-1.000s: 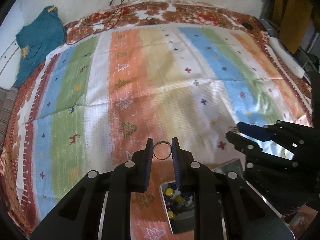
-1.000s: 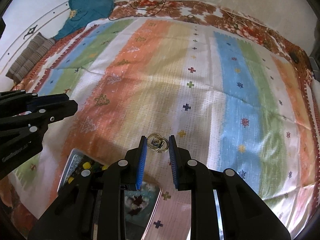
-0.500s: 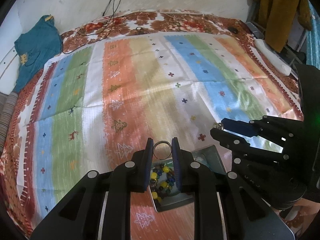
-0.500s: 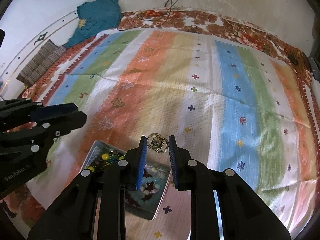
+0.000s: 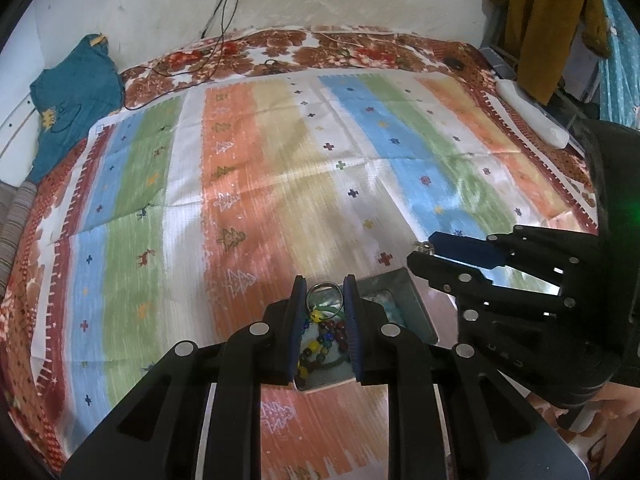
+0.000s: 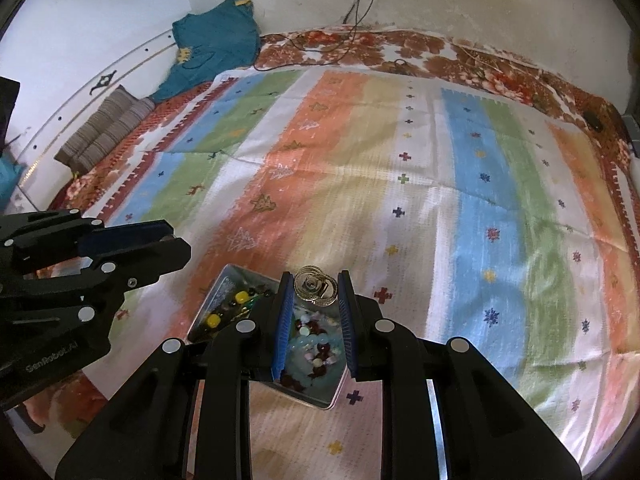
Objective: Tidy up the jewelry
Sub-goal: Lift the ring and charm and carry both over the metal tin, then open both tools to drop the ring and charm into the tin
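Both claws have carried us over the tin on the bed: our left claw clamped on a thin silver ring, right claw on a gold ornament, light, slippery, gripped edgewise.

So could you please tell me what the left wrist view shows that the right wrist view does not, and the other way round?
Only the left wrist view shows the plain silver metal ring pinched in the left gripper, plus the mustard-yellow garment hanging at the right.

Only the right wrist view shows the gold filigree earrings held in the right gripper, and the striped folded cushion.

Both show the open silver metal tin of coloured beads, the striped bedspread and the teal garment.
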The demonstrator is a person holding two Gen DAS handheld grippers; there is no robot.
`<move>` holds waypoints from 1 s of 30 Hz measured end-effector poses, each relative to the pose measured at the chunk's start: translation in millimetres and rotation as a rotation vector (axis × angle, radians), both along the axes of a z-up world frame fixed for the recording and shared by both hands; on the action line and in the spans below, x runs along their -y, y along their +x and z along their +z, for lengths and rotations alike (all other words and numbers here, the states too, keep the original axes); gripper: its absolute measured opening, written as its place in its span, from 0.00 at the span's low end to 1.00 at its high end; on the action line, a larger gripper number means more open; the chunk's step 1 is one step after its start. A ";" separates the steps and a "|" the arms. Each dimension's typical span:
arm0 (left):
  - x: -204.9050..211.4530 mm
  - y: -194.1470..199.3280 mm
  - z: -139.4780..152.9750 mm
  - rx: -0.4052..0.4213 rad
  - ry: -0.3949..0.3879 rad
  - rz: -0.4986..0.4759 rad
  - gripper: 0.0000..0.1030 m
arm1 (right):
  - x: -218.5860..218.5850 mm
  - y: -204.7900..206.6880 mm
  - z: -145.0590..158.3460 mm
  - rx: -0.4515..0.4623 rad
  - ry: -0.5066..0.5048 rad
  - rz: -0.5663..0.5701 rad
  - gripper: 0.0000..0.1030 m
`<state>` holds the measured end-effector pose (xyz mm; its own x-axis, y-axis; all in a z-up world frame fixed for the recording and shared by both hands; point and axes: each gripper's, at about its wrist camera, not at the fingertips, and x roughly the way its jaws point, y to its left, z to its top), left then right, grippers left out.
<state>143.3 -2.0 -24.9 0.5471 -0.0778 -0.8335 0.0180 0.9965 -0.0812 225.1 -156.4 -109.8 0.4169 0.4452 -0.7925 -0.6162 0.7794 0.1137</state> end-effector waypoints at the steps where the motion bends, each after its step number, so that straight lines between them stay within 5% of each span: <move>1: 0.7 -1.1 -0.4 -0.003 0.000 0.000 0.21 | -1.0 -1.0 -0.8 -0.007 0.000 0.006 0.22; 5: -2.2 -4.7 -2.2 -0.010 0.000 0.021 0.29 | -1.0 -4.9 -5.1 -0.017 -0.017 0.012 0.34; 12: -13.4 -20.3 2.4 0.005 -0.015 0.052 0.32 | 10.4 -15.1 -2.2 0.005 -0.020 -0.008 0.40; 20: -14.7 -50.6 9.1 0.037 -0.023 0.053 0.51 | 26.2 -48.4 9.1 0.088 -0.020 0.012 0.55; 30: -7.0 -87.0 11.2 0.078 -0.015 0.041 0.63 | 42.4 -84.8 13.8 0.138 0.000 0.044 0.65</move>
